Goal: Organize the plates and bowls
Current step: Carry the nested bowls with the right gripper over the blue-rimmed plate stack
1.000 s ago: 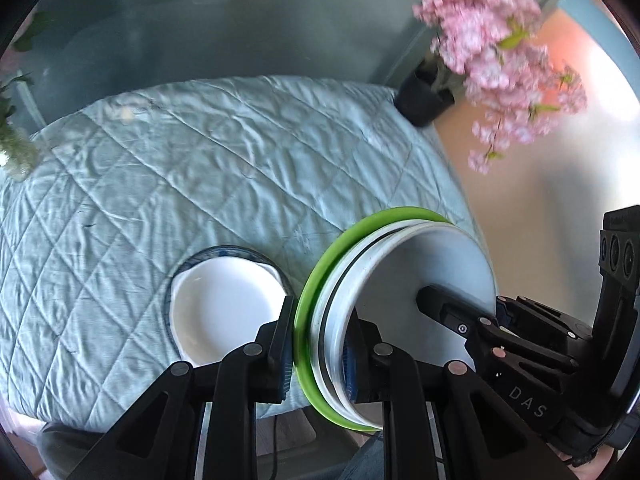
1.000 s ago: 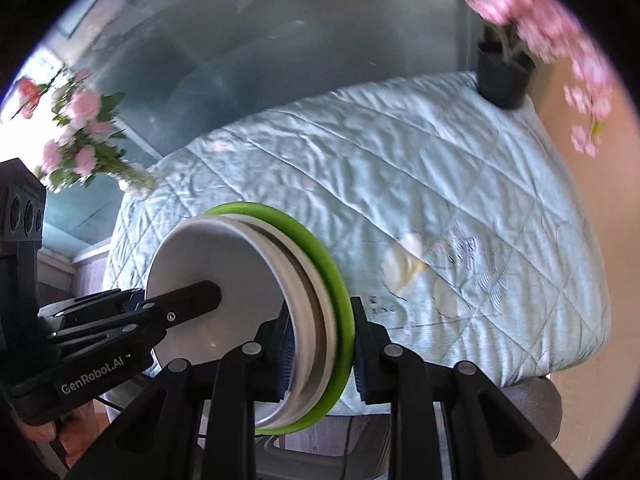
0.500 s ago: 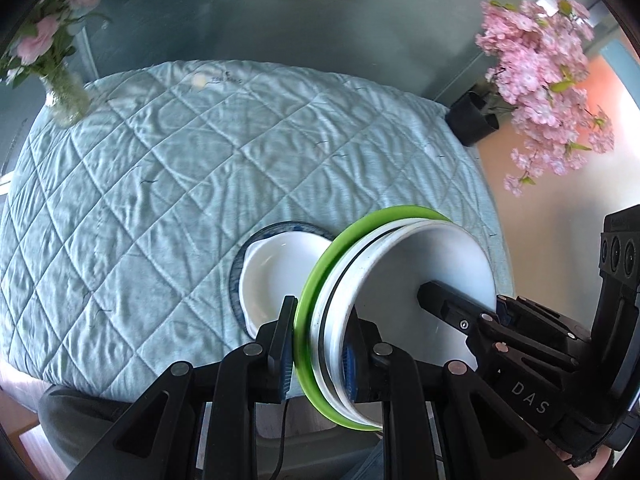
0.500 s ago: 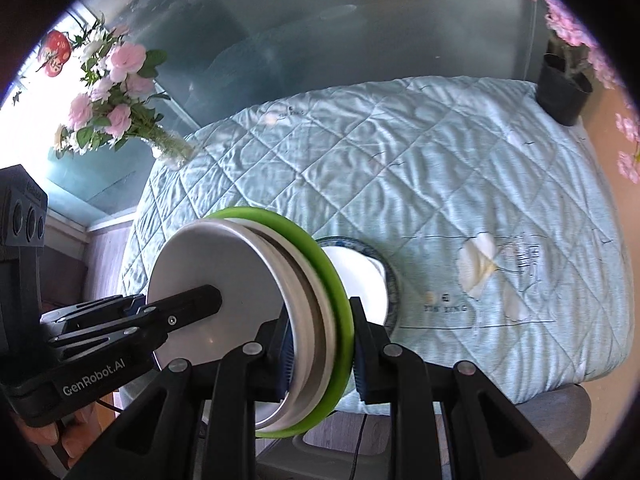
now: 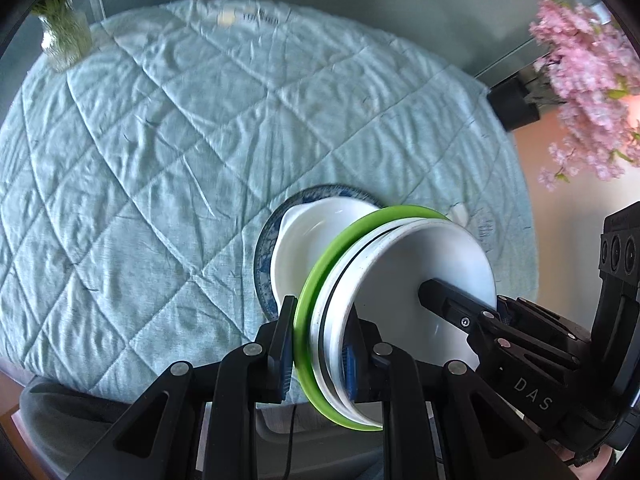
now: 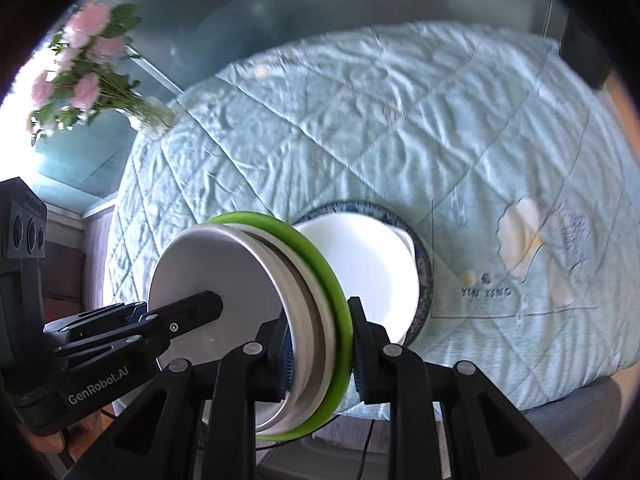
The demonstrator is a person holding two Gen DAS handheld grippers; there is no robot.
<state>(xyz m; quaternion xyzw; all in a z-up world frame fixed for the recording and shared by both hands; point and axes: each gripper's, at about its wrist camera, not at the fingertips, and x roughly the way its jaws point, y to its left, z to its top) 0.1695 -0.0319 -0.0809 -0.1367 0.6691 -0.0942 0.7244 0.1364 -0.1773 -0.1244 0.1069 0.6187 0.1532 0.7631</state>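
I have the left claw (image 5: 316,354) and right claw (image 6: 320,354) each clamped on opposite rims of the plate stack (image 5: 404,292), green plate (image 6: 320,276) undermost. I should lower both evenly onto the white dish (image 6: 372,264) lying near the bench's (image 5: 160,140) front edge.

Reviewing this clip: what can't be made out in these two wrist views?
- Stack of dishes: the piece count; only edges show in both views.
- White dish on the blue-rimmed plate: near part hidden behind the stack, both views.
- Quilt print: small and blurred, right view.
- Black pot: blurred, left view; cut off, right view.
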